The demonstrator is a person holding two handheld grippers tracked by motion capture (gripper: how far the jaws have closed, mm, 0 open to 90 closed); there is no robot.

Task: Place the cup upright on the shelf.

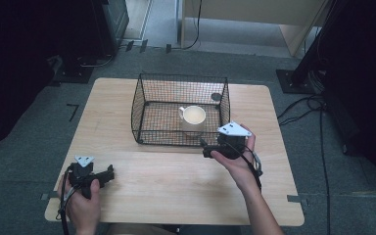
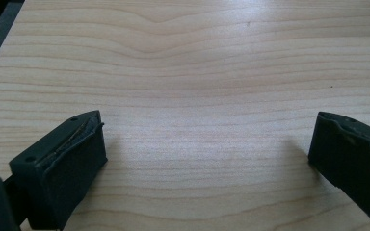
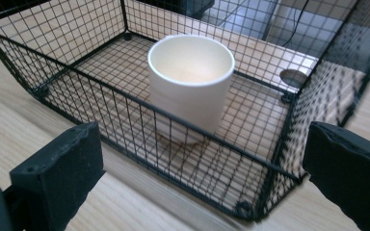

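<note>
One cream ceramic mug (image 1: 193, 118) stands upright inside one black wire mesh basket (image 1: 142, 110), just ahead of the right gripper (image 1: 206, 150), whose jaws stand wide apart outside the near wall. The left gripper (image 1: 108, 175), jaws equally spread, rests over one bare wooden table (image 1: 176, 181), well apart from the basket.

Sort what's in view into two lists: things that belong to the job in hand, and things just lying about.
In the job:
white mug, standing in the basket
black wire basket
right gripper, open, just outside the basket's near wall

Lying about:
left gripper, open over bare table
cables on the floor
</note>
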